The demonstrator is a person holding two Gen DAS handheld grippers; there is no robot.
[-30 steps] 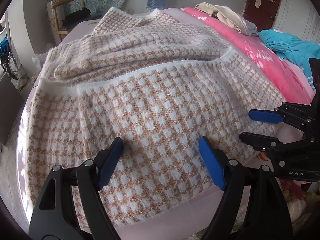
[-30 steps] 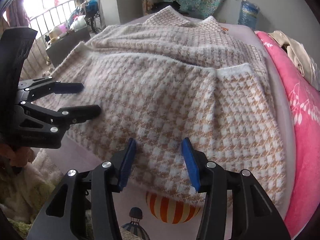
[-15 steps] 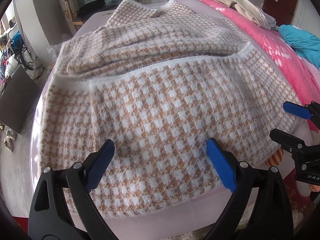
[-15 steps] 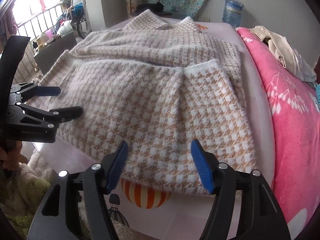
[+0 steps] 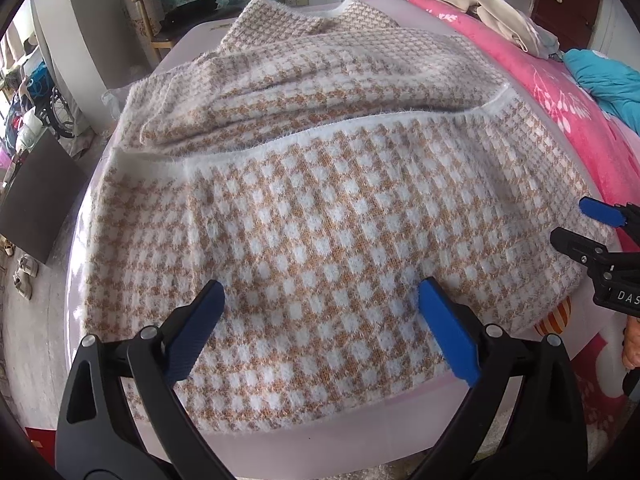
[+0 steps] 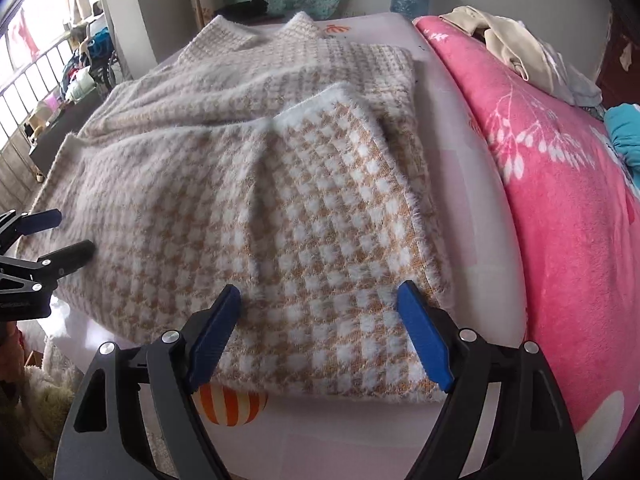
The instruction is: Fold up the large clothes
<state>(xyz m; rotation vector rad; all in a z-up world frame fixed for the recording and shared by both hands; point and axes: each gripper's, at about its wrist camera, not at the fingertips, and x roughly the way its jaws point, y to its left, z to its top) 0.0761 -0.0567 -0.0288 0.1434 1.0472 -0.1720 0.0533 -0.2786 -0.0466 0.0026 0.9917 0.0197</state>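
A large tan-and-white houndstooth sweater lies spread on the bed, its bottom part folded up over the body so a white hem band runs across the middle. It also shows in the right wrist view. My left gripper is open and empty above the sweater's near edge. My right gripper is open and empty above the sweater's near right corner. The right gripper shows at the right edge of the left wrist view. The left gripper shows at the left edge of the right wrist view.
The sweater lies on a pale pink sheet with a striped balloon print. A pink flowered blanket runs along the right, with beige clothes and a teal cloth on it. A wooden chair stands behind the bed.
Both grippers have pulled back towards the near edge of the bed and opened wider. The sweater has stayed folded as it was.
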